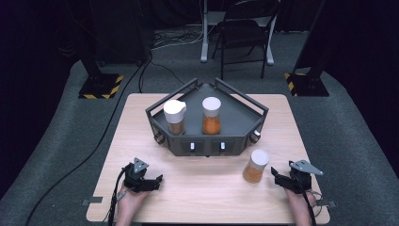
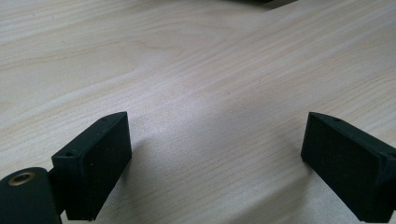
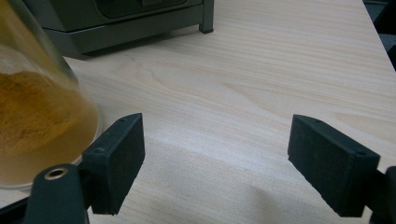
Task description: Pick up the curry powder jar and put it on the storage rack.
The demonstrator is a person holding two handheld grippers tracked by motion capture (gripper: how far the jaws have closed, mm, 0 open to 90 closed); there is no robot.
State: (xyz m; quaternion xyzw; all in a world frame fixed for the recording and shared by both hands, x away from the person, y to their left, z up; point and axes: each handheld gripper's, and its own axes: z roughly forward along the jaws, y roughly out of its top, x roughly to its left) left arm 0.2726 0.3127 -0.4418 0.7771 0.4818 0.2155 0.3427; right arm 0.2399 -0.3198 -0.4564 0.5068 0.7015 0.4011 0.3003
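- My left claw (image 1: pixel 157 179) rests low over the bare counter (image 1: pixel 207 197) at about 7 o'clock, jaws spread wide with nothing between them; in the left gripper view just wood grain lies between the pads.
- My right claw (image 1: pixel 274 175) sits at about 5 o'clock, also wide open and empty.
- One jar of orange powder (image 1: pixel 256 166) with a white lid stands on the counter just beside my right claw, at its 10 o'clock; in the right gripper view it is just outside the left-hand jaw, not between the two.
- Farther off, at 12 o'clock, one dark grey rack (image 1: pixel 244 123) holds two more white-lidded jars: a brown-filled jar (image 1: pixel 175 117) on the left, an orange-filled jar (image 1: pixel 211 115) on the right.
- Three jars in all, two claws, one rack.
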